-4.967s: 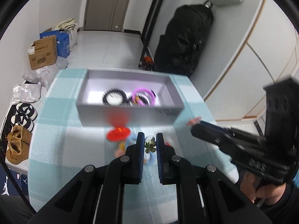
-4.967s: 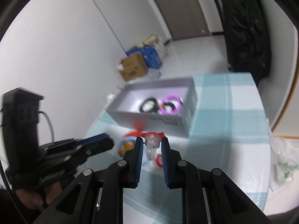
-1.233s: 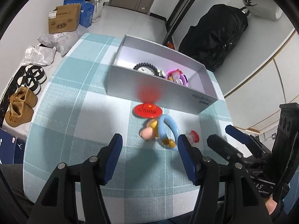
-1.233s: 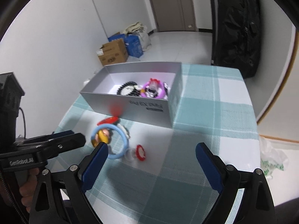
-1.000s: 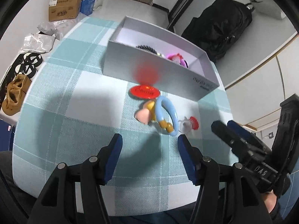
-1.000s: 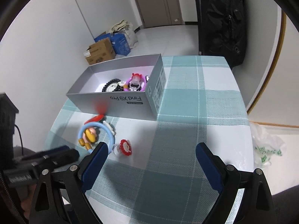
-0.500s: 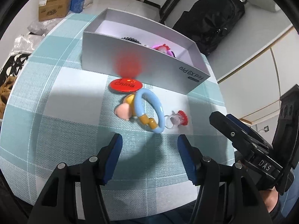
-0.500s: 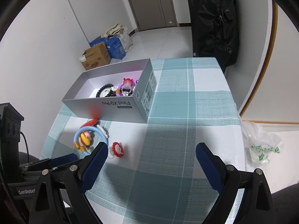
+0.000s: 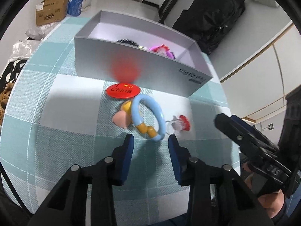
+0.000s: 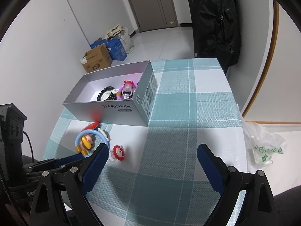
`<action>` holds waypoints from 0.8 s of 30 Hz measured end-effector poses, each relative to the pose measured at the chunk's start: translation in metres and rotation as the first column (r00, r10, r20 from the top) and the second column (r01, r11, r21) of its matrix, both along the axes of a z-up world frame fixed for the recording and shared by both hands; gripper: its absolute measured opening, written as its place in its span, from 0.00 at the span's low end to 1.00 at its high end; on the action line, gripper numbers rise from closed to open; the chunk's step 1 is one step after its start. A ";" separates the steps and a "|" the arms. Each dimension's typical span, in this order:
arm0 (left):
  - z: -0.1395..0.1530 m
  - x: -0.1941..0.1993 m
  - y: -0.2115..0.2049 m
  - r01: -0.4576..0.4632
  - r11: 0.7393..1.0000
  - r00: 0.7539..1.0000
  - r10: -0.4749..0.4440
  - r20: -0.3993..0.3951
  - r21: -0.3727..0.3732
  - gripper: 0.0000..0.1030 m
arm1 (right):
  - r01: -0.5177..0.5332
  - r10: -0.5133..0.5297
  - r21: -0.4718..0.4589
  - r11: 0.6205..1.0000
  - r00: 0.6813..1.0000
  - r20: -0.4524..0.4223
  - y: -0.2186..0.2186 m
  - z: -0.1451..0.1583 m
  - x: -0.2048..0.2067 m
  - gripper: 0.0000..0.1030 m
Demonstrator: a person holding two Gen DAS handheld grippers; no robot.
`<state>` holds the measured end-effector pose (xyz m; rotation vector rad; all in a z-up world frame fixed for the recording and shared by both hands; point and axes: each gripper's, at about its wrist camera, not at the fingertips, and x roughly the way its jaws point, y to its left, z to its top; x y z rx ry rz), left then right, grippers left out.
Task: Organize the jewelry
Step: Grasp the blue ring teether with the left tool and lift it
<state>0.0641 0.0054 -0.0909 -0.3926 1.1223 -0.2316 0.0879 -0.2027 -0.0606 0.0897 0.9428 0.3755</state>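
Narrowed moments ago, the left gripper [image 9: 150, 141] jaws are held apart just short of the blue bracelet [image 9: 148, 117] on the table [image 9: 56, 124]. Right gripper [image 10: 153, 153] jaws are spread wide, empty. Other jewelry is seen inside the box [image 10: 120, 111].

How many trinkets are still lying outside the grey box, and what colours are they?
Red: 2, the China badge and the red flower ring
Blue: 1, the blue bracelet
White: 1, a small white flower piece
Total: 4
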 end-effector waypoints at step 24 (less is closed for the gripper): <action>0.015 0.010 -0.002 0.012 0.997 1.000 -0.010 0.028 -0.070 0.05 | 0.006 -0.007 -0.033 0.999 1.000 -0.021 0.003 -0.011 0.004 0.93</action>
